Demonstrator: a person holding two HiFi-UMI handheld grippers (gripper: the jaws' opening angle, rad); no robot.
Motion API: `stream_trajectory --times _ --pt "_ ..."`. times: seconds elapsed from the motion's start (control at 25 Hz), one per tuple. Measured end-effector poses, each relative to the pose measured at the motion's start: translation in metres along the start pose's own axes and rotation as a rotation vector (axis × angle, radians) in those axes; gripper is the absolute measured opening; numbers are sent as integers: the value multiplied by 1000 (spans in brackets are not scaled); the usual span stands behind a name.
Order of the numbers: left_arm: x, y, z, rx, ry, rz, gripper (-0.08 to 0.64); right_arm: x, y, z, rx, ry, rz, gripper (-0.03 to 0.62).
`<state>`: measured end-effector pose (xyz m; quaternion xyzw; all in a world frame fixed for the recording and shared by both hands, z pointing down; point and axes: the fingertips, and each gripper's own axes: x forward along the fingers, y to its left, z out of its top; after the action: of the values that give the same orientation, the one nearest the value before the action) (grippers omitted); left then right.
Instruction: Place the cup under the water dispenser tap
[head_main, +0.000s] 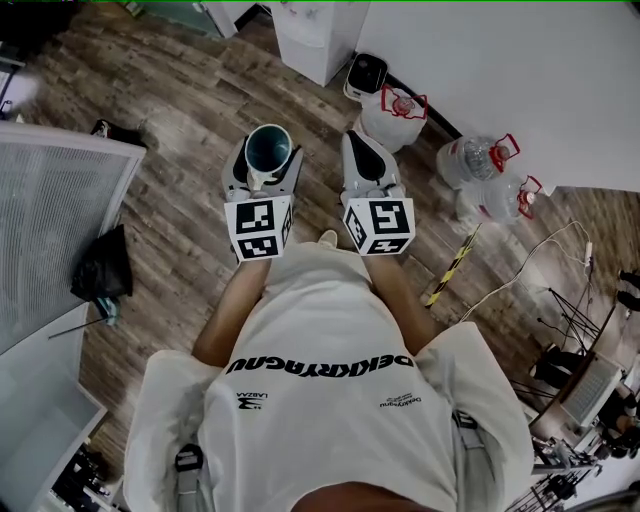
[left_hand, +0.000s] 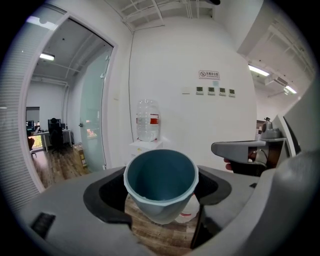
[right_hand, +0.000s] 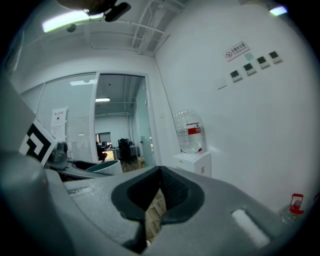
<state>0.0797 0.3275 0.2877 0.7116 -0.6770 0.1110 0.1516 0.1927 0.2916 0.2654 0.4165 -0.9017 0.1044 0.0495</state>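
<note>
A teal cup (head_main: 268, 146) stands upright and empty between the jaws of my left gripper (head_main: 266, 166), which is shut on its sides. In the left gripper view the cup (left_hand: 160, 176) fills the middle, held by the left gripper (left_hand: 163, 196). The white water dispenser (left_hand: 146, 146) with a bottle (left_hand: 148, 120) on top stands ahead against the wall, some way off. My right gripper (head_main: 360, 142) rides beside the left one, shut and holding nothing; its tips (right_hand: 158, 170) meet. From there the dispenser (right_hand: 196, 161) lies ahead to the right. The tap is not visible.
Large water bottles (head_main: 396, 112) (head_main: 490, 172) stand on the wood floor by the white wall. A glass partition and door (left_hand: 92, 115) are left of the dispenser. A black bag (head_main: 102, 266) lies at the left, and cables and stands (head_main: 575, 330) at the right.
</note>
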Motion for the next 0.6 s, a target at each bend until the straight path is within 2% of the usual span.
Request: stream_trajectory --times 0.24,0.6 --pt "66 33 13 -2 15 -48 371 71 -12 4 -11 19 -24 -2" --pt "173 113 62 34 46 -154 371 204 -22 37 4 34 -118 -2"
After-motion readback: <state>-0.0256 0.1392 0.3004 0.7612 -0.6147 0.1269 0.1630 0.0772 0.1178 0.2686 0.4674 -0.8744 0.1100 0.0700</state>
